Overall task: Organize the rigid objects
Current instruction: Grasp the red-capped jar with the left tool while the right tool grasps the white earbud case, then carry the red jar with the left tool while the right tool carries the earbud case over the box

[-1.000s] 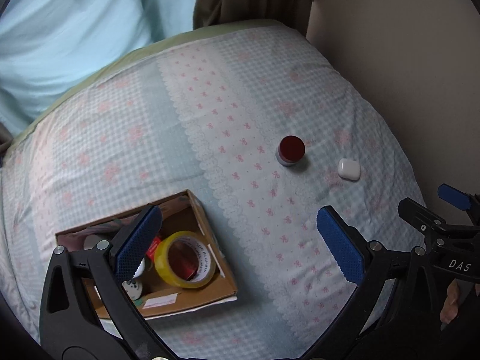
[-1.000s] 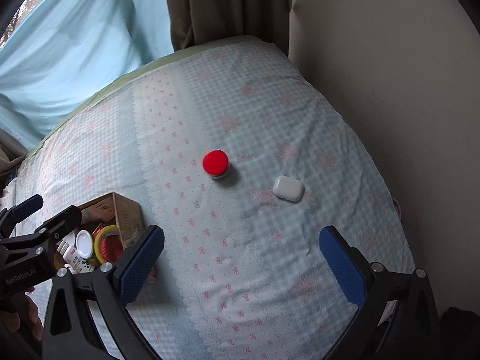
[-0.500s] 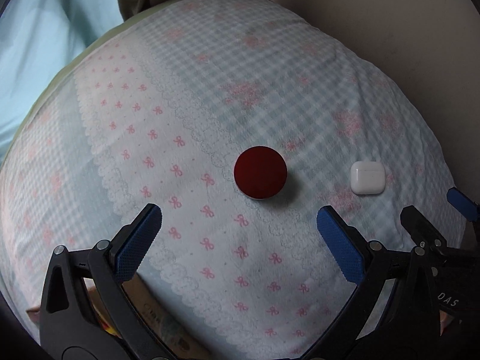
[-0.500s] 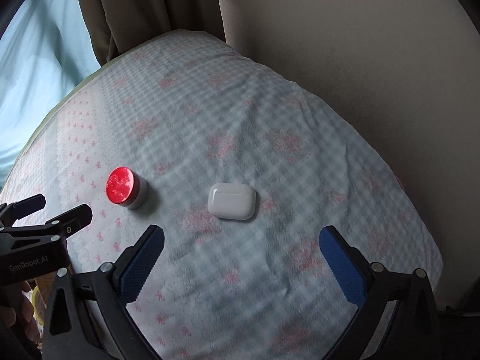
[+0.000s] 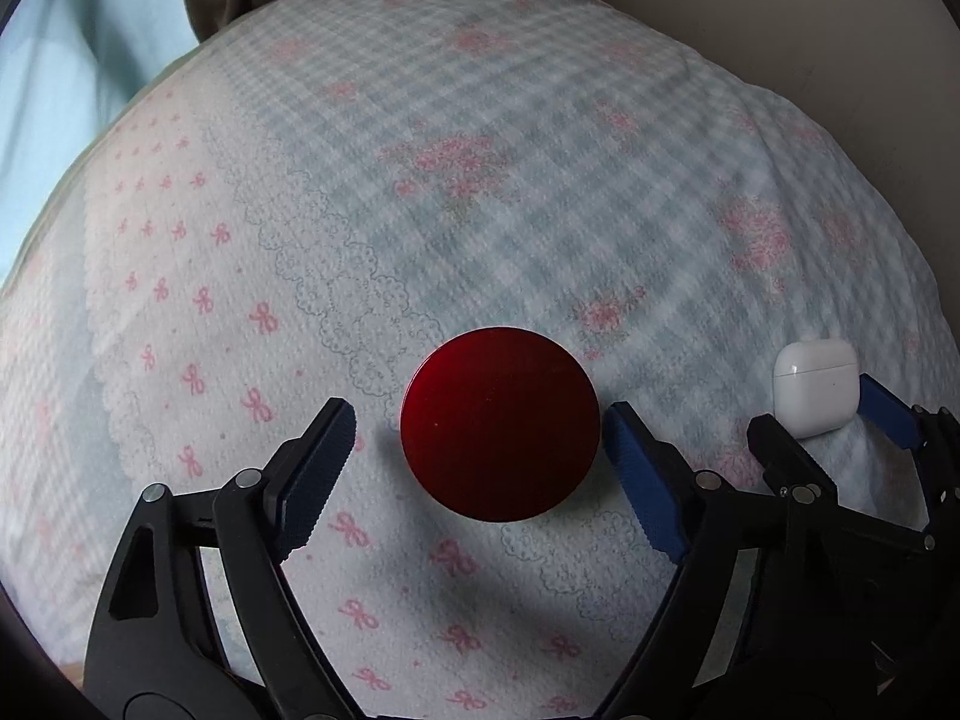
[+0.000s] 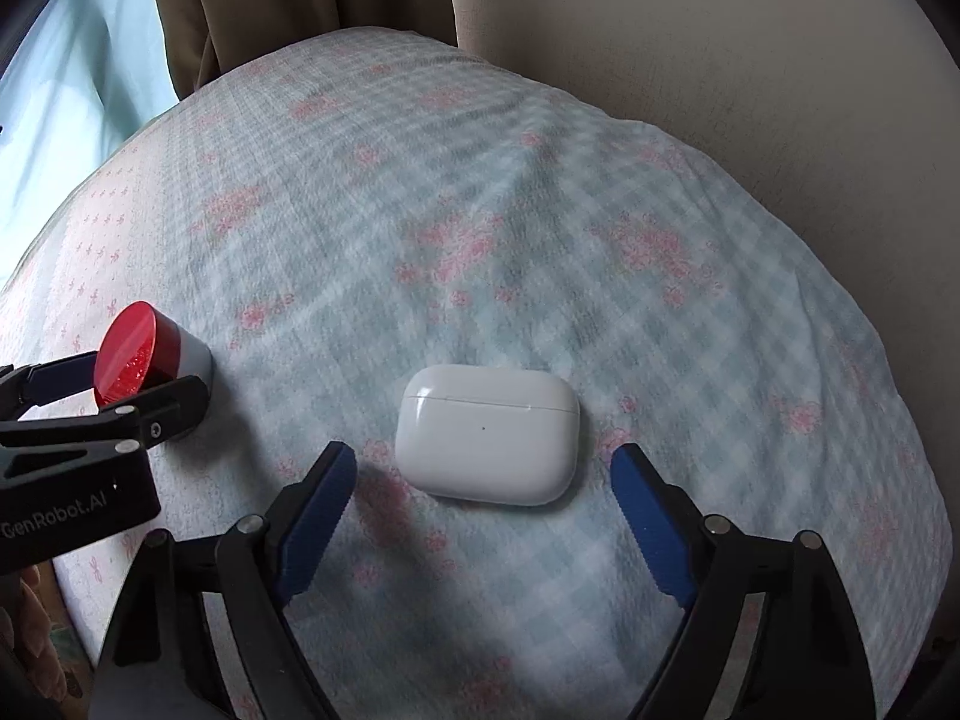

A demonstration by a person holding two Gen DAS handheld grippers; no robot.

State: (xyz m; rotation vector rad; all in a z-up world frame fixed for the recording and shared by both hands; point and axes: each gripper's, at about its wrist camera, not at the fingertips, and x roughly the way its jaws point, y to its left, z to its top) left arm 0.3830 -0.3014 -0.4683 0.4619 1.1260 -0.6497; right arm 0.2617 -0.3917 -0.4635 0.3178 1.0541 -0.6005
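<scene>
In the left wrist view, the left gripper [image 5: 480, 441] points steeply down over a small round jar with a glossy dark red lid [image 5: 500, 423] that stands on a bedspread of pale blue check and pink bow print [image 5: 420, 180]. Its blue ribbed pads flank the lid, the right one right at the rim and the left one a little off; the jaws have just been closing and stand half-wide with the jar between them, not yet pressed. At the right edge a white rounded plastic earbud case [image 5: 815, 387] lies between the right gripper's fingers. In the right wrist view, the right gripper [image 6: 485, 477], jaws likewise just narrowed to half-wide, straddles the near end of the same earbud case [image 6: 487, 441], pads clear of it. The left tool's black body reads "GenRobot.AI". The red-lidded jar [image 6: 144, 354] shows a white wall there.
</scene>
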